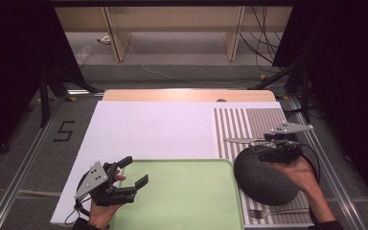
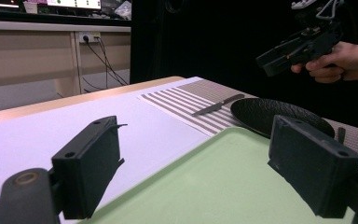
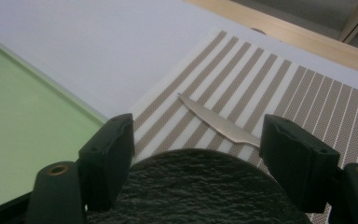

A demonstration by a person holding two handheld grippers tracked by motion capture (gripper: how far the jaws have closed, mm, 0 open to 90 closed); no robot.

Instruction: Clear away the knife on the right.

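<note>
— Jaws first: our left gripper (image 2: 196, 172) is hovering spread wide over the near-left corner of the tray (image 1: 182, 201), holding nothing. Are we using it yet?

— Not yet, we are judging. The work is on the right. Our right gripper (image 1: 263, 149) is hanging over the far edge of the plate (image 1: 263, 178), jaws apart and empty, with the knife (image 3: 219, 122) lying just beyond on the mat (image 1: 249, 124).

— So which one are we reaching for?

— Hard to say from here (the plate rim sits between the jaws, but the knife is right ahead). The knife seems likelier, since the gripper is pointing along its blade end.

— How are we doing it well?

— We are keeping the jaws wide, lowering past the plate's rim without touching it, and straddling the knife across its width near the handle, not the thin tip. It is lying flat on the mat, so we are wanting the jaw tips right down at the cloth before closing.

— And the fork (image 1: 268, 212)?

— It is lying at the mat's near edge, beside the plate; we are leaving it alone.
</note>
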